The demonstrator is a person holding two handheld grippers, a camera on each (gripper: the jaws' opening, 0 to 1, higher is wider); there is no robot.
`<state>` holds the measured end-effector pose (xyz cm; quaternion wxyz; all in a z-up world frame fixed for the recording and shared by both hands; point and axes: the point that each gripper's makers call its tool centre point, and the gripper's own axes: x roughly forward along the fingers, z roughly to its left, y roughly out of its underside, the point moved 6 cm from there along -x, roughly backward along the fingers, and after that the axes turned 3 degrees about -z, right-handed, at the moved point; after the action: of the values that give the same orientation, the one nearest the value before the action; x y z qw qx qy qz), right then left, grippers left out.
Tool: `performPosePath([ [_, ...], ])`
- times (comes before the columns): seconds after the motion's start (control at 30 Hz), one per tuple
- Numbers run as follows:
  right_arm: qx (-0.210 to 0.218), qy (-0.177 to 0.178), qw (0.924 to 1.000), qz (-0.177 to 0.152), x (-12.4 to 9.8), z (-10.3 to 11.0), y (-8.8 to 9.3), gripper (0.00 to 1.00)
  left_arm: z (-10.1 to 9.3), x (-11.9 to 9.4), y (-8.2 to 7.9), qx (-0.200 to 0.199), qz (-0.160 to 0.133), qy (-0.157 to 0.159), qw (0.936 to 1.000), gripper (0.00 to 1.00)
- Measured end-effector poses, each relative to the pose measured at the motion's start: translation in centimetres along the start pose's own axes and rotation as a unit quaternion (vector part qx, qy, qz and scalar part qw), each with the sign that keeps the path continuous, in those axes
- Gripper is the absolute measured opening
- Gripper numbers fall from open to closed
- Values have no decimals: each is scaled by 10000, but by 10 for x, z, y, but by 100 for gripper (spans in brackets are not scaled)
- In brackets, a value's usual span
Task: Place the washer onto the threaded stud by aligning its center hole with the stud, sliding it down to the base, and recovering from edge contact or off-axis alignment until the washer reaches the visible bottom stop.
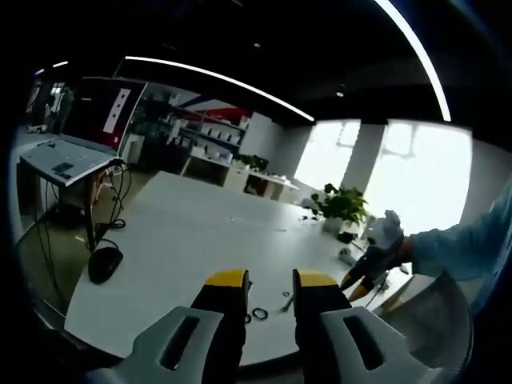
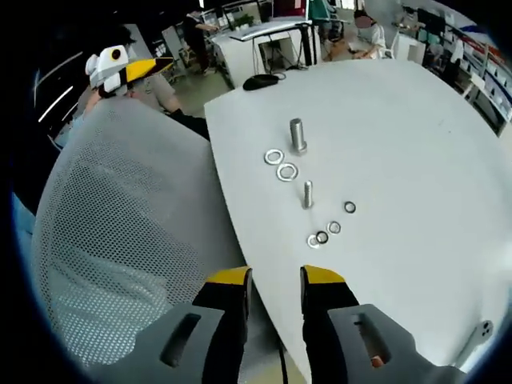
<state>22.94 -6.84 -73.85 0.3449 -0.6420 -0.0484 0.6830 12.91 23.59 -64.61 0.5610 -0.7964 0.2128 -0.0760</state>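
- Left gripper (image 1: 270,282): jaws stand parallel with a narrow gap between the yellow-tipped ends, nothing held between them. It hangs above the near edge of the white counter (image 1: 184,232).
- Right gripper (image 2: 276,276): jaws likewise narrowly parted and empty, poised over the counter's edge, well short of the hardware.
- Large threaded stud (image 2: 298,135): stands upright on the counter, bare, no washer on it.
- Two large washers (image 2: 281,164): lie flat just beside the large stud's base, touching or nearly touching one another.
- Small stud (image 2: 308,194): upright, nearer the right gripper than the large one, also bare.
- Small rings (image 2: 324,234): a cluster of three lies close to the small stud on the gripper's side; a fourth dark ring (image 2: 350,207) lies apart to the right in the right gripper view.
- Left gripper view: a dark ring (image 1: 260,313) lies on the counter between the jaws; a small metal piece sits just beside it, too small to identify.
- Mesh chair back (image 2: 120,240): stands against the counter edge, left in the right gripper view.
- Gloved hand (image 1: 382,244): enters the left gripper view from the right, holding a yellow-and-black gripper.
- Also on the counter: a potted plant (image 1: 342,206) and a black mouse (image 1: 105,262) near the far corner.
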Motion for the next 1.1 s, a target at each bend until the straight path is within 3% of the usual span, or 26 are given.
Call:
performPosePath([
  [0.2,-27,154,9996,237,22,-18,-9,25,0,0,0,2,-21,12,10000,20],
  [0.43,-274,87,9986,439,36,-17,-18,25,0,0,0,-15,-22,-6,10000,20],
  [0.57,-339,185,9967,717,44,-23,-15,25,0,0,-1,-25,-48,-15,10000,20],
  [0.93,-12,429,9932,1081,62,-41,-3,18,0,0,-1,-39,-82,-24,10000,20],
  [1.1,220,454,9930,1072,68,-44,-3,18,0,0,-1,-44,-83,-31,10000,21],
])
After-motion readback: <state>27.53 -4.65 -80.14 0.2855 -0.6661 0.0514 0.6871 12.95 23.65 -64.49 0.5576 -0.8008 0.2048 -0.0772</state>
